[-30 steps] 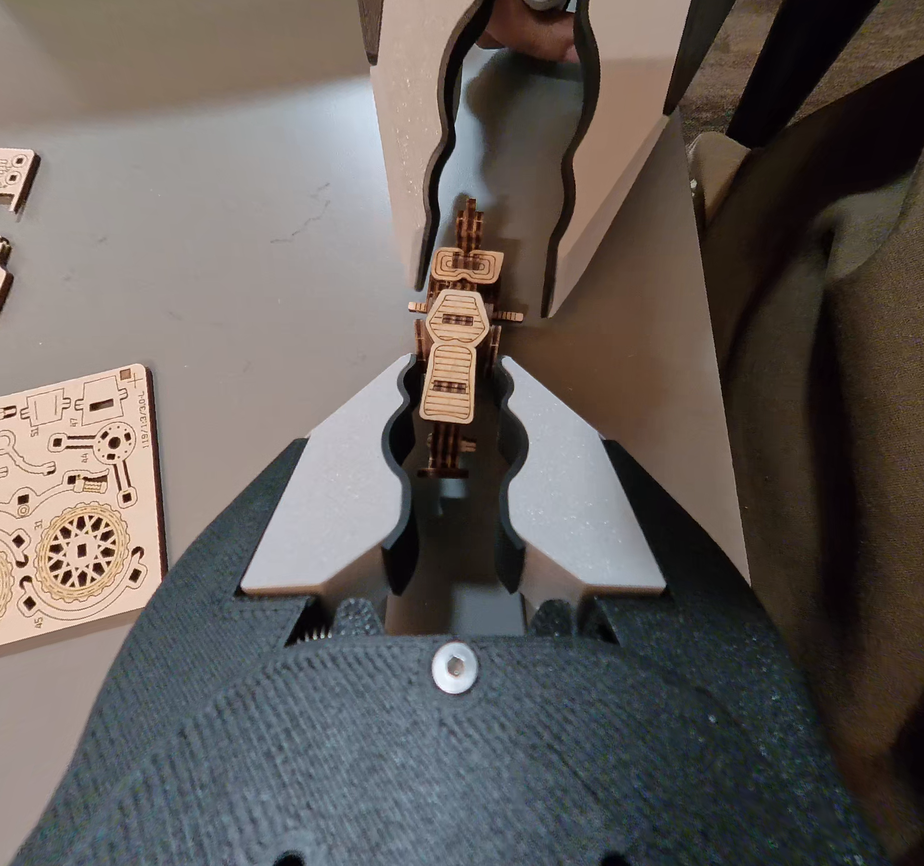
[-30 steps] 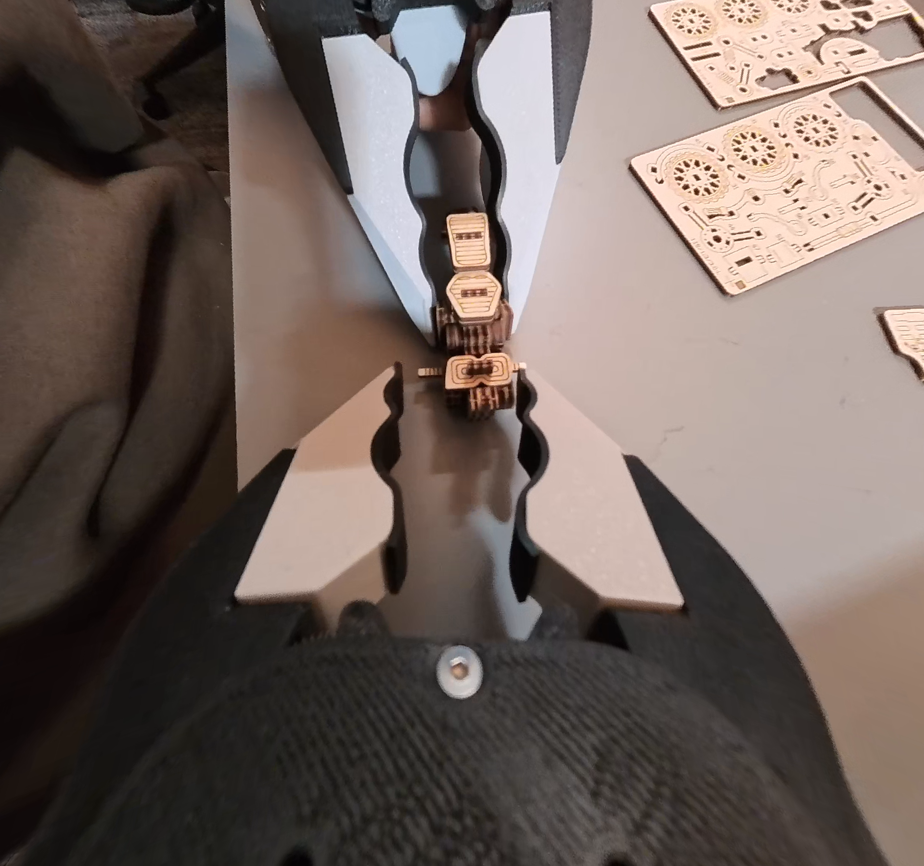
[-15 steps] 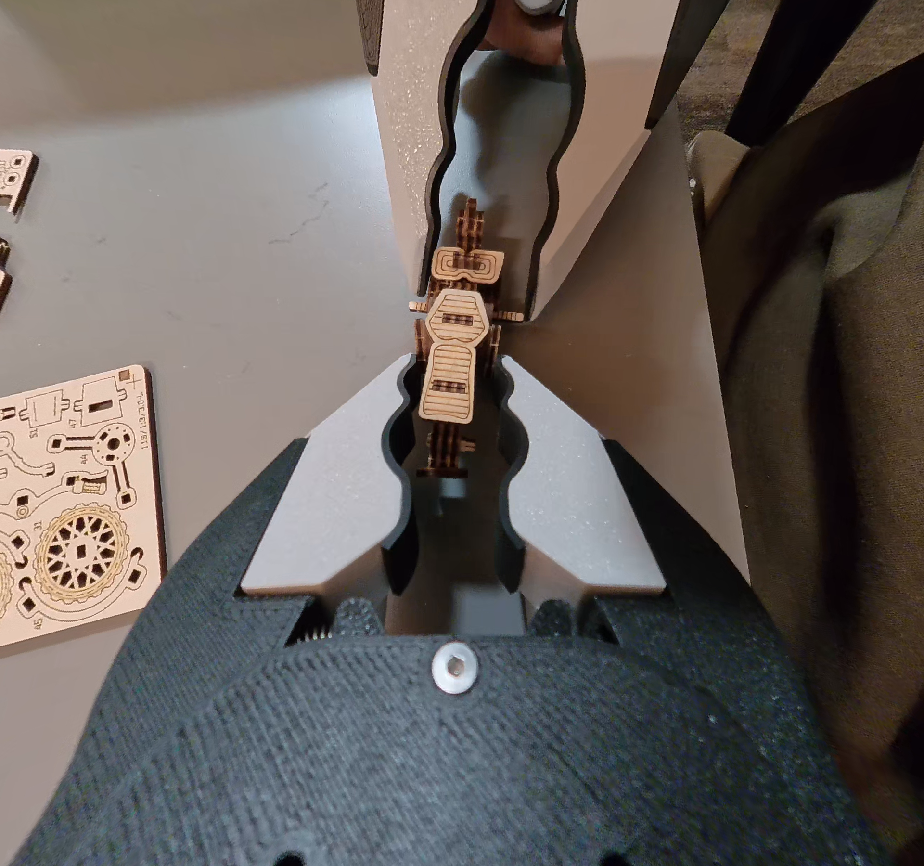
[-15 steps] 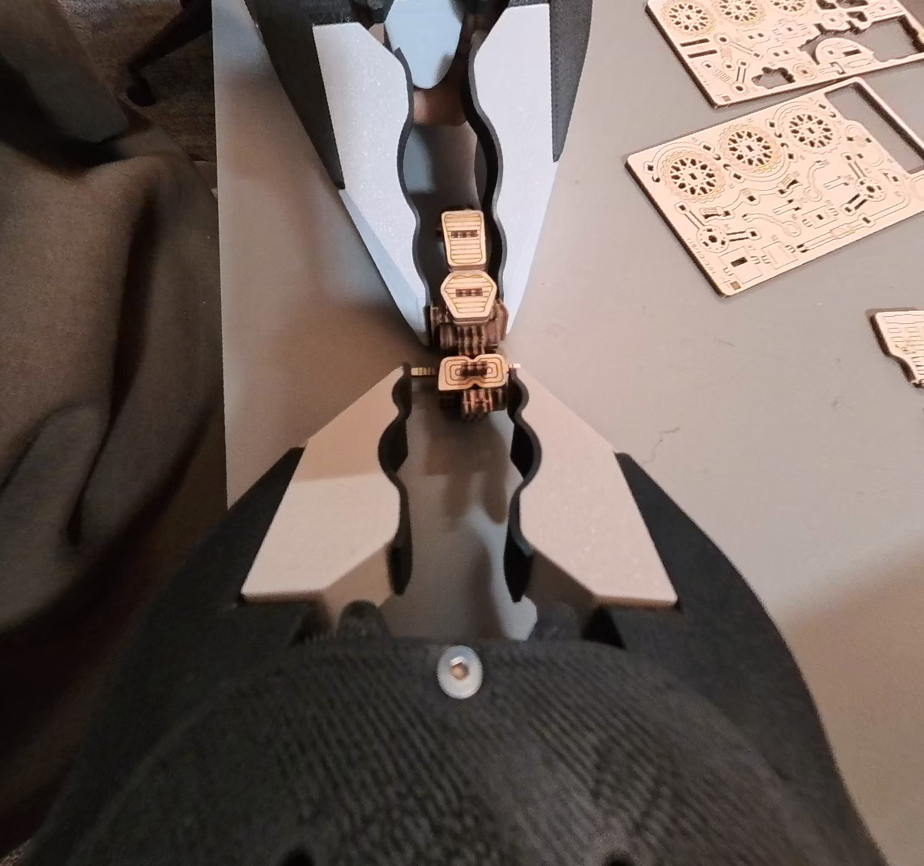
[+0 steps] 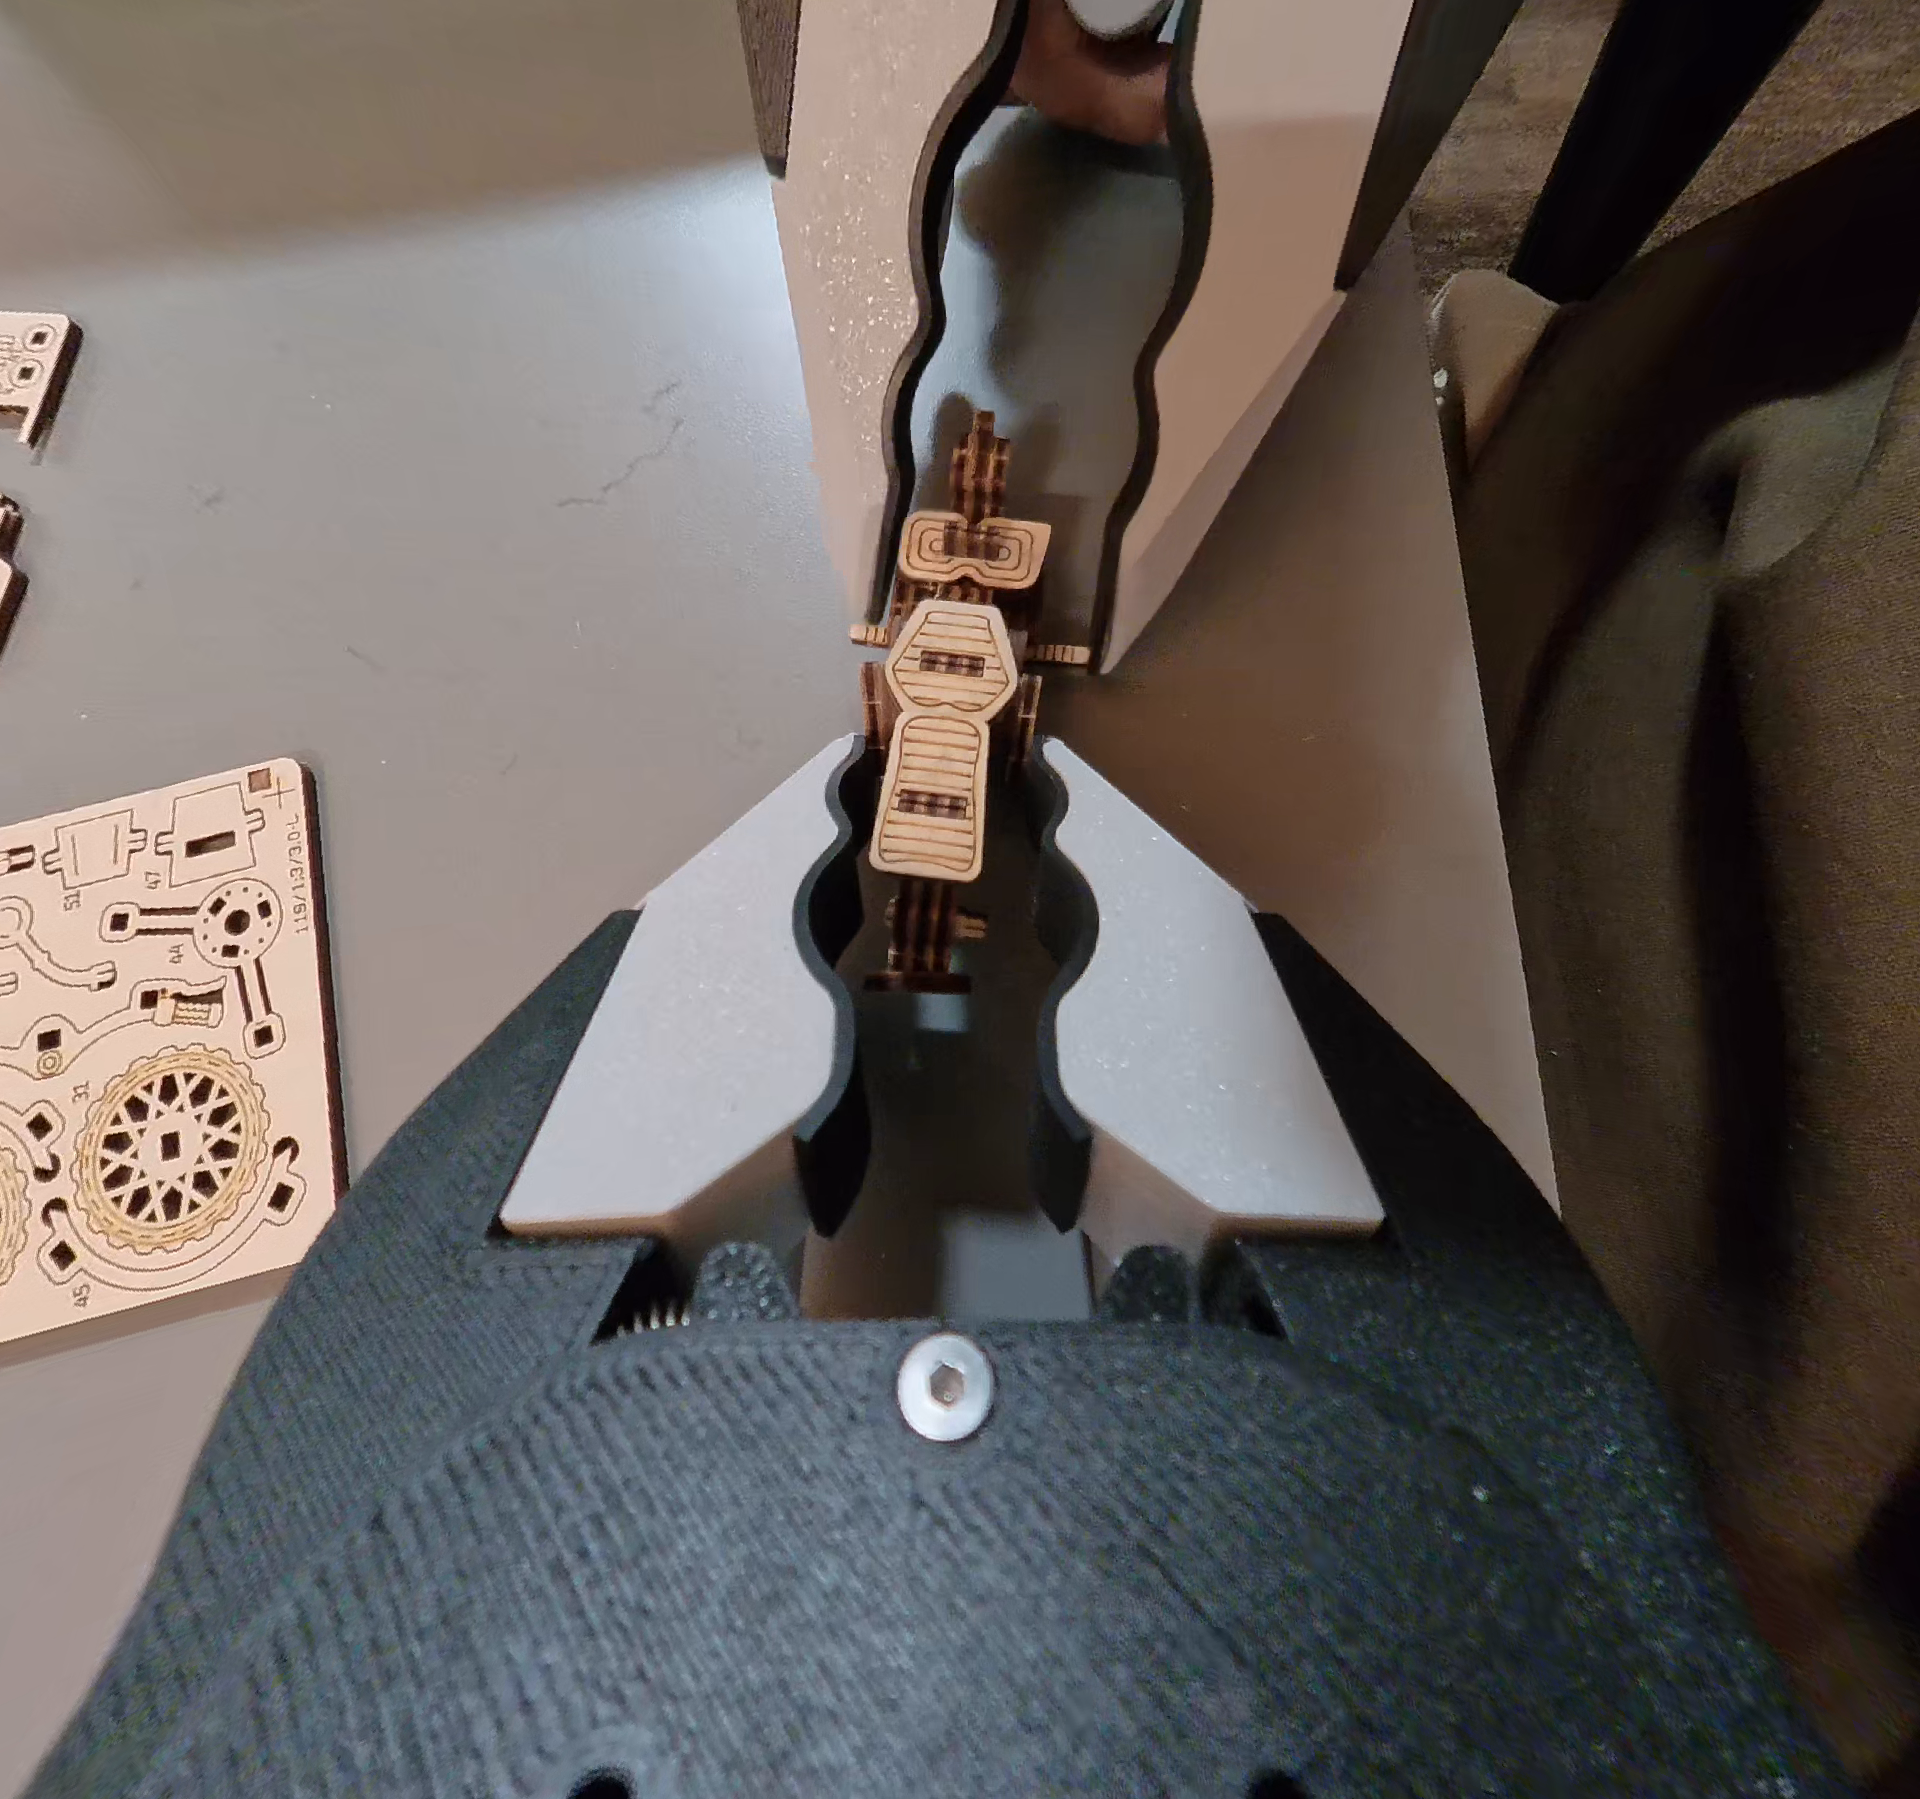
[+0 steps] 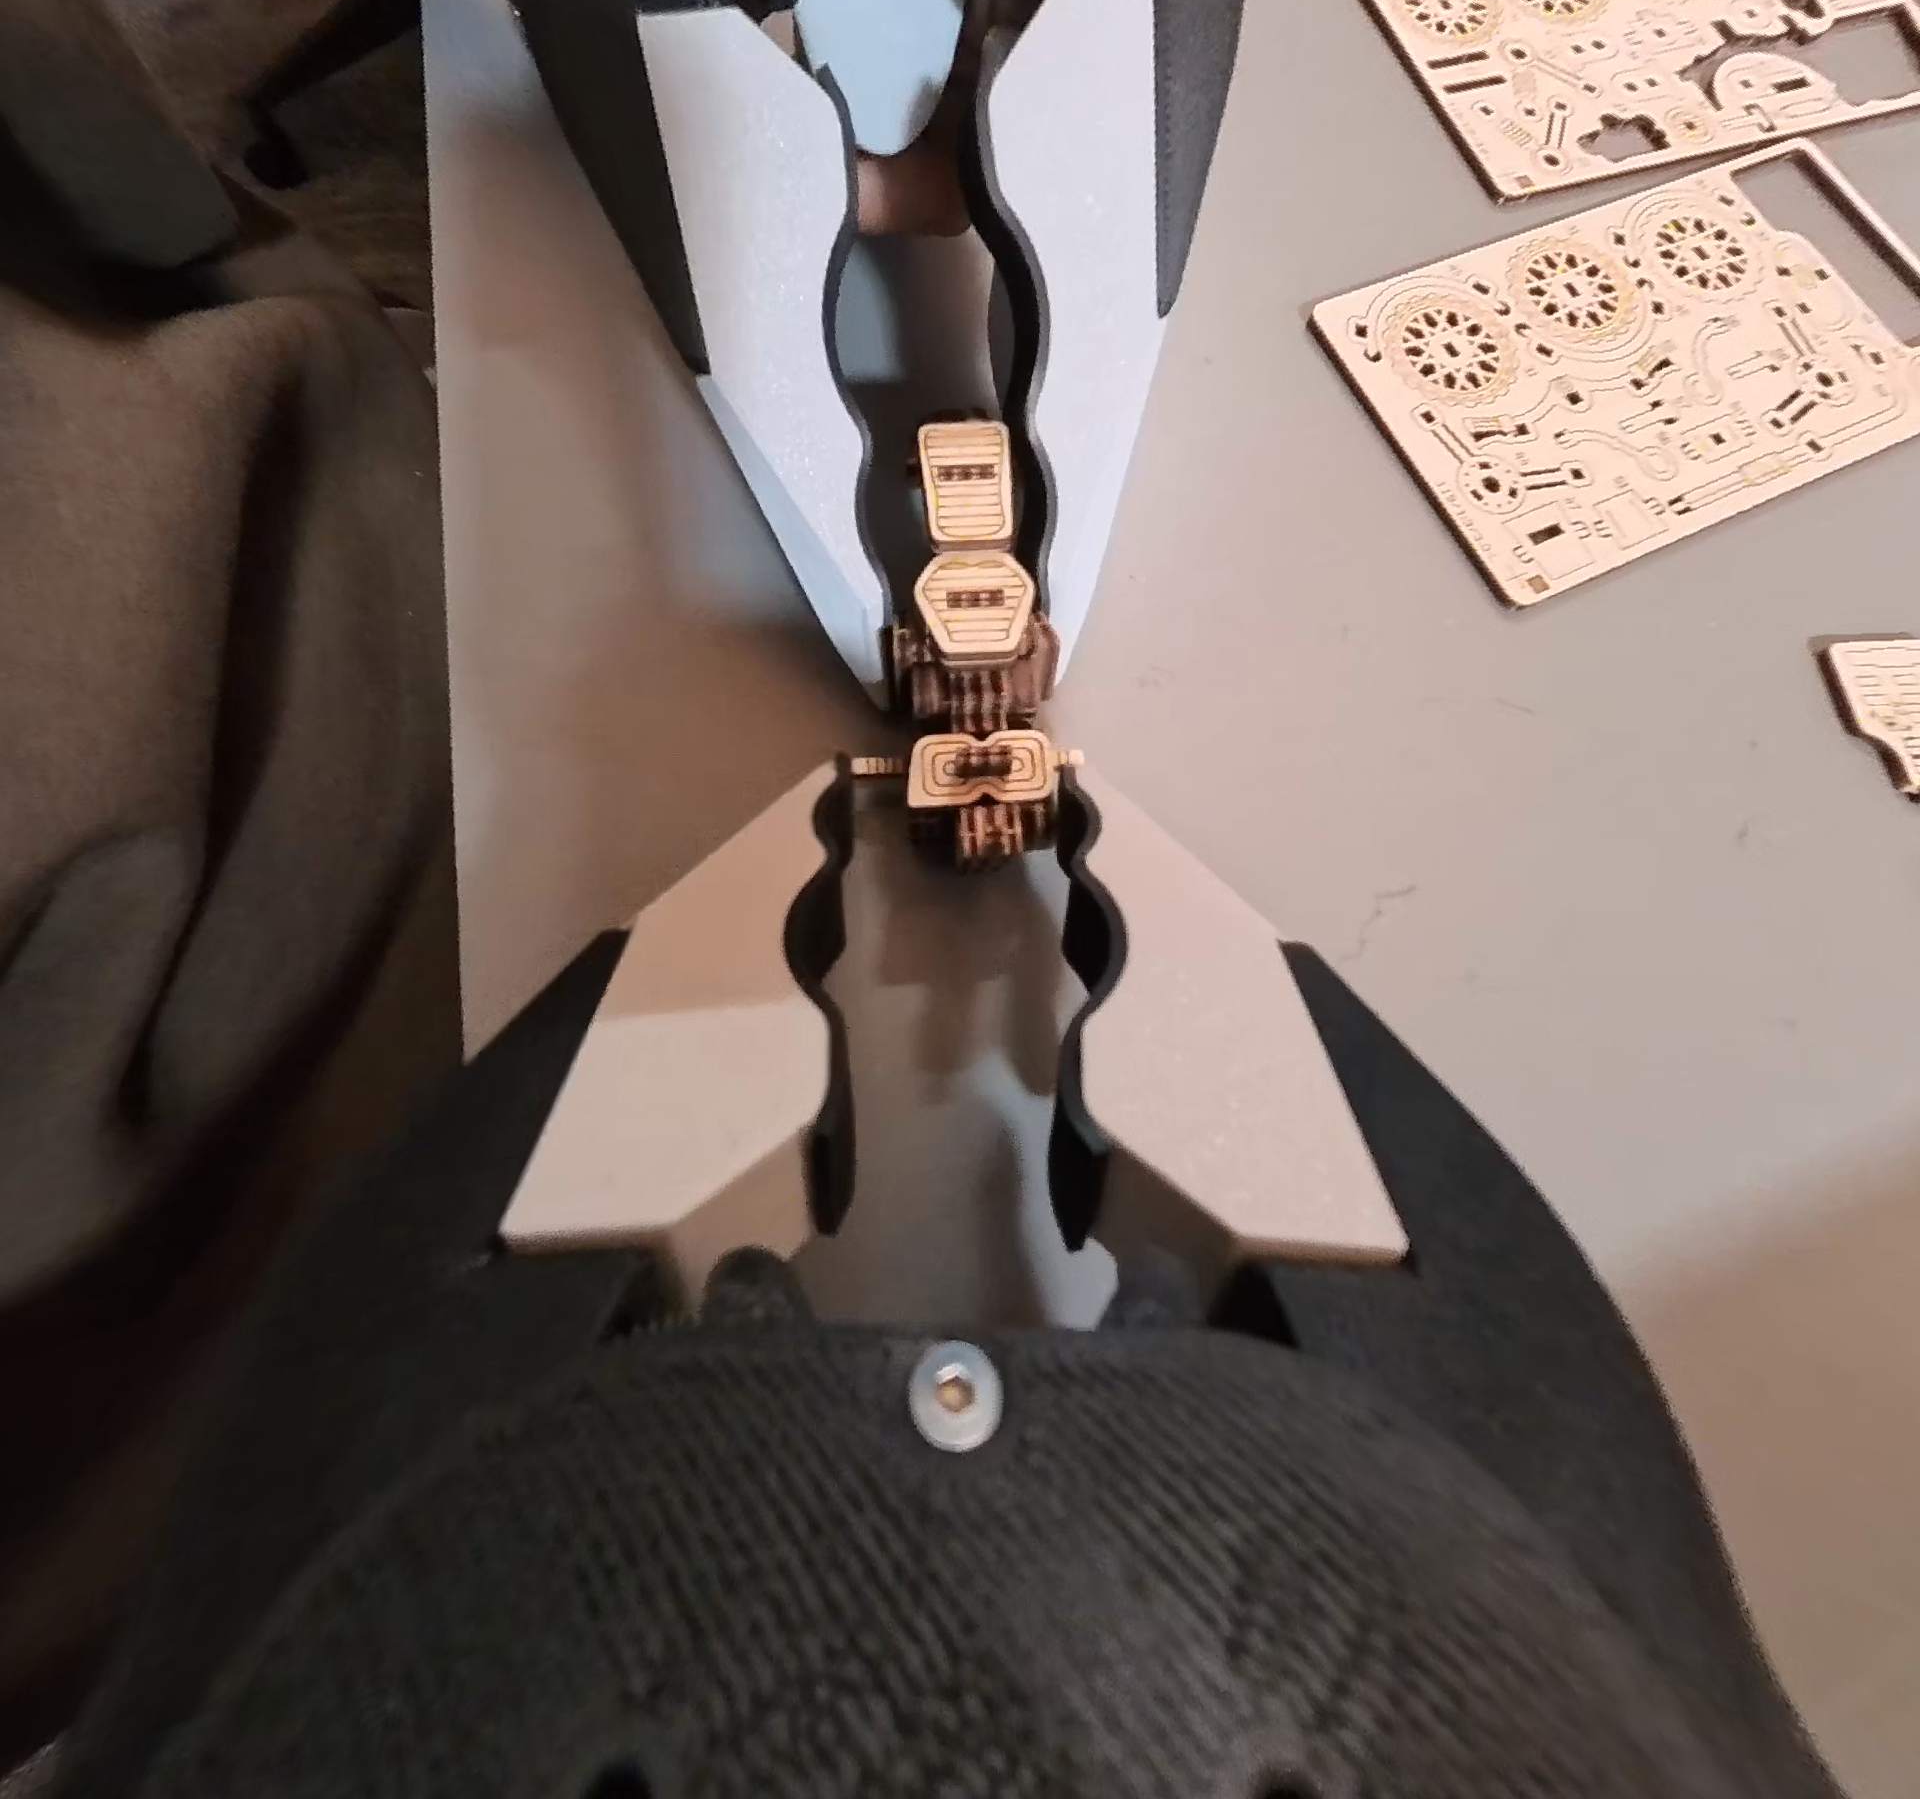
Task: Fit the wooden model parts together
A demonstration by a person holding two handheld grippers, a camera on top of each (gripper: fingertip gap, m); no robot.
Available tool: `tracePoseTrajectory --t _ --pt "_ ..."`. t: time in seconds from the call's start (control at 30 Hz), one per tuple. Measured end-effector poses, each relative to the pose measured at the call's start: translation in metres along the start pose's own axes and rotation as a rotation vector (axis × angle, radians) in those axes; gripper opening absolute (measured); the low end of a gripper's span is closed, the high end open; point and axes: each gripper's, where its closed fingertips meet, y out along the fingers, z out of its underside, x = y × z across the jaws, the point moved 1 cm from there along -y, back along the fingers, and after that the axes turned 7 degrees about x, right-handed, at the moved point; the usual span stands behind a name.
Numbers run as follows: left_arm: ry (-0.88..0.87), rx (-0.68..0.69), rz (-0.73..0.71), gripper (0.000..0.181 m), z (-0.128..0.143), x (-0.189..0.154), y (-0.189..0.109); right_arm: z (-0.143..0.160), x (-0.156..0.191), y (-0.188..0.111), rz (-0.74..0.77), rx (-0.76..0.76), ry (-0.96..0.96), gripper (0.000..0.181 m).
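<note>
Wooden model [image 5: 940, 710], a small layered assembly with slatted seat-like plates on top, sits above the grey table [image 5: 468, 502] near its edge, pinched at one end by the left tool [image 5: 945, 762] and at the other by the right tool [image 6: 961, 804], both tools closed onto it tip to tip. No containers show; flat laser-cut part sheets [image 6: 1621, 399] lie on the table well apart from the model, one with a spoked wheel [image 5: 171, 1141] just beside the left tool. Dark olive fabric [image 5: 1714, 814] lies past the table edge, and the tool fingers [image 5: 717, 1001] hide the model's sides.
</note>
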Motion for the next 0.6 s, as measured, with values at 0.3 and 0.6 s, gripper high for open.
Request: tracePoseTrajectory --t 0.3,0.6 --pt "0.0 0.001 0.0 0.029 0.0 -0.0001 0.0001 -0.0025 -0.001 -0.0019 -0.005 -0.017 0.025 0.044" --pt "-0.001 0.001 -0.001 0.029 0.0001 0.0001 0.0003 -0.0028 -0.0005 -0.0035 -0.012 -0.02 0.025 0.035"
